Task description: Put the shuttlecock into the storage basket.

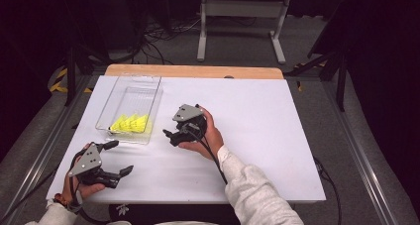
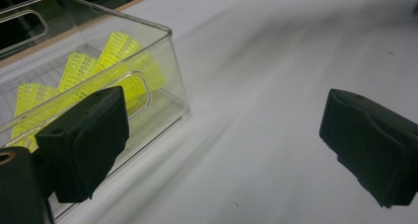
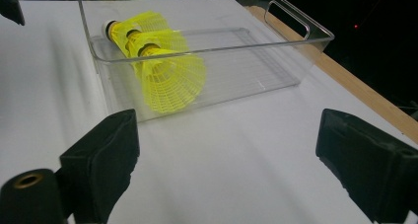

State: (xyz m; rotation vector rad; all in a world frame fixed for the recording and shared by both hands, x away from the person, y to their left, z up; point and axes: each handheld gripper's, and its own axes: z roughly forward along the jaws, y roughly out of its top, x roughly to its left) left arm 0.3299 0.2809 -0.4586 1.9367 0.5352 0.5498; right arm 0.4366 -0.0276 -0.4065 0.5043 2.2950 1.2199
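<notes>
Three yellow shuttlecocks lie on their sides at the near end of the clear plastic bin, which stands on the left part of the white table. In the right gripper view they lie in a row along the bin's length, dark cork heads towards its near end wall and skirts opening towards the far handle. The right claw hovers just beside the bin, jaws wide and empty; the left claw sits near the table's front edge, also wide and empty. Judging by this, all the shuttlecocks look binned, or a reach into the bin is about to begin; the next move would call for dropping over the bin wall.
</notes>
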